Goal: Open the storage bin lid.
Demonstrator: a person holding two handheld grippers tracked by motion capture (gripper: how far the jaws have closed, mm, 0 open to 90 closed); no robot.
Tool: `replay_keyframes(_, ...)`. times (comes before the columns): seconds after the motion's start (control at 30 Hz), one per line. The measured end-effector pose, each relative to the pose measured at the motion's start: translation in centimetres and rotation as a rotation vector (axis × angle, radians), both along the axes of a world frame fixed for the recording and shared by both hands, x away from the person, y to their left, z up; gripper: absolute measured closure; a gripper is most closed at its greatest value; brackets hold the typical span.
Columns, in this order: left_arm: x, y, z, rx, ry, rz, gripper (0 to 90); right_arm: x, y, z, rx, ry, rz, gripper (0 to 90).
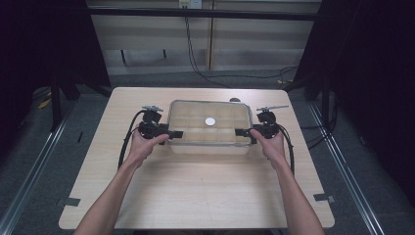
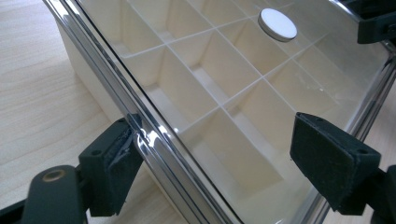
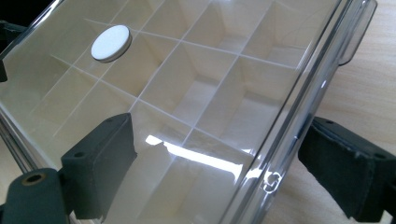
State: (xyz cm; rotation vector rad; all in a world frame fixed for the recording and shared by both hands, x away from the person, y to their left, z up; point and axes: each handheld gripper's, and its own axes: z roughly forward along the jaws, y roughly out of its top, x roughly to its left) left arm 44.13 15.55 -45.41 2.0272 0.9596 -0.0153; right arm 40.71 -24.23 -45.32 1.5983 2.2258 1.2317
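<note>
On the bench (image 1: 205,196), high view: a clear-lidded compartment box (image 1: 209,126) lies at mid-bench, with the left claw (image 1: 176,133) at its left end and the right claw (image 1: 241,131) at its right end. A white disc (image 1: 210,121) sits on the lid. Cables run over the floor beyond the bench, well apart from the work; nothing stands between the claws and the box.

Left gripper view: the left claw (image 2: 224,163) is spread, one pad touching the lid rim (image 2: 140,126), the other standing off above the lid. The pads straddle the edge without pinching it. Judged risk: a lift from here would slip, or catch the rim and tip the lid.

Right gripper view: the right claw (image 3: 233,177) is likewise spread across the lid edge (image 3: 289,116), one pad over the lid, the other outside above the bench, neither pressing. Judged risk: uneven closing of the two claws could skew the lid, and the disc (image 3: 110,43) might slide if it is loose.
</note>
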Motion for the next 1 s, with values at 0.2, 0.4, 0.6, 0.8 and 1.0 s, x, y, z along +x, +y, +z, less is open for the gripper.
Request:
replay_keyframes(0.2,-0.1,0.1,0.2,0.003,0.001,-0.005,18.9,-0.3,0.3,0.4,-0.038,-0.027,-0.014,14.0)
replay_keyframes(0.4,-0.3,0.3,0.5,0.002,-0.003,-0.007,21.3,-0.4,0.1,0.3,-0.024,-0.029,-0.026,16.8)
replay_keyframes(0.6,-0.6,0.3,0.5,0.01,-0.009,0.001,21.2,-0.5,0.3,0.4,-0.034,-0.03,-0.049,17.9)
replay_keyframes(0.8,-1.0,0.6,0.7,0.027,-0.036,-0.003,24.2,-0.9,0.3,0.9,-0.069,-0.099,-0.067,26.1)
replay_keyframes(1.0,-1.2,0.8,1.0,0.007,-0.072,0.013,34.6,-0.9,-0.1,0.9,-0.026,-0.107,-0.082,29.0)
